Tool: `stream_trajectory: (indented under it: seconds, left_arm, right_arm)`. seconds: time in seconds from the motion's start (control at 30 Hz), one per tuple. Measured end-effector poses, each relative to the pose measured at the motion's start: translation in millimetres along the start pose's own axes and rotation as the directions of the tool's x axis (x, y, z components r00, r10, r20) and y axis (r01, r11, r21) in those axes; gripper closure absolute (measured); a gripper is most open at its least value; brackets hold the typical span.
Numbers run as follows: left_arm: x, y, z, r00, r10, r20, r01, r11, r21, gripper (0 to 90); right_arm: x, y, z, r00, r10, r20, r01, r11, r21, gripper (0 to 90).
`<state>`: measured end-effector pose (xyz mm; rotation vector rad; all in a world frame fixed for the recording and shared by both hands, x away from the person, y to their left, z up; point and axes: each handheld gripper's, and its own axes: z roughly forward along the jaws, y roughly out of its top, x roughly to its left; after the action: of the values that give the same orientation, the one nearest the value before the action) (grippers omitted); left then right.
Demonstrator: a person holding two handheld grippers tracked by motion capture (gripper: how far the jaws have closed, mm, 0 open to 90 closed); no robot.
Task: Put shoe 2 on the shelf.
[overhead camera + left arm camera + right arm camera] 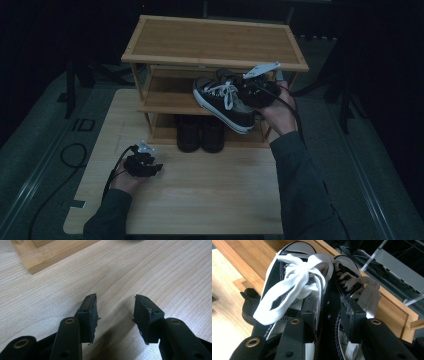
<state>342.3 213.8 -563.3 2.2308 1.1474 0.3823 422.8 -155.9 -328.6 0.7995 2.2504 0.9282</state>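
Only readable thing I can spot is "ID" in dark letters on the grey floor [30,150] left of the surface [200,200] (high view). Nothing legible on the sneakers [225,102] or the wooden rack [215,42].

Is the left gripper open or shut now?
Open. In the left gripper view, the left gripper has its jaws apart over the bare wooden table, nothing between them.

Black boots [200,133] block the bottom shelf; the middle shelf [167,102] lies open.
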Motion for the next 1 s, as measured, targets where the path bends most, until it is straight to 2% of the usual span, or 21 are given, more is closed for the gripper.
stream_trajectory:
  seconds: [0.17, 0.3, 0.5, 0.6, 0.73, 0.8, 0.87, 1.0]
  left_arm:
    - [0.0, 0.1, 0.0, 1.0000, -0.003, 0.001, 0.003, 1.0000, -0.001, 54.3]
    - [0.6, 0.0, -0.3, 0.9999, -0.007, 0.007, 0.007, 1.0000, 0.001, 54.3]
    - [1.0, 0.8, -0.3, 0.9997, -0.024, 0.006, 0.024, 0.9997, 0.003, 54.7]
    - [0.6, 2.1, -0.3, 0.9994, -0.033, -0.001, 0.033, 0.9994, 0.011, 56.3]
    - [-1.2, 4.7, -1.3, 0.9991, -0.042, -0.001, 0.042, 0.9984, 0.037, 58.6]
    - [-3.2, 7.2, -2.0, 0.9992, -0.040, -0.001, 0.040, 0.9979, 0.051, 59.3]
    - [-5.6, 10.6, -4.4, 0.9992, -0.040, -0.001, 0.040, 0.9981, 0.048, 59.9]
    - [-11.1, 19.2, -13.1, 0.9994, -0.034, 0.012, 0.033, 0.9992, 0.020, 61.8]
  right_arm:
    - [-0.4, -0.7, -0.7, 0.9992, -0.032, -0.024, 0.033, 0.999, 0.007, 68.7]
    - [-0.4, -0.9, -4.8, 0.9990, -0.032, -0.031, 0.031, 0.999, -0.010, 71.2]
    - [-2.9, -1.6, -11.9, 0.9965, -0.046, -0.070, 0.045, 0.999, -0.018, 81.4]
    - [-4.7, -2.4, -14.7, 0.9915, -0.042, -0.123, 0.037, 0.998, -0.042, 86.2]
    - [-4.6, -4.3, -15.8, 0.9879, -0.054, -0.146, 0.049, 0.998, -0.037, 87.7]
    - [-5.1, -6.8, -17.7, 0.9828, -0.037, -0.181, 0.026, 0.998, -0.062, 88.2]
    - [-5.1, -8.9, -19.9, 0.9782, -0.027, -0.206, 0.011, 0.997, -0.076, 88.2]
    - [-4.8, -11.4, -23.5, 0.9746, -0.036, -0.221, 0.019, 0.997, -0.078, 89.4]
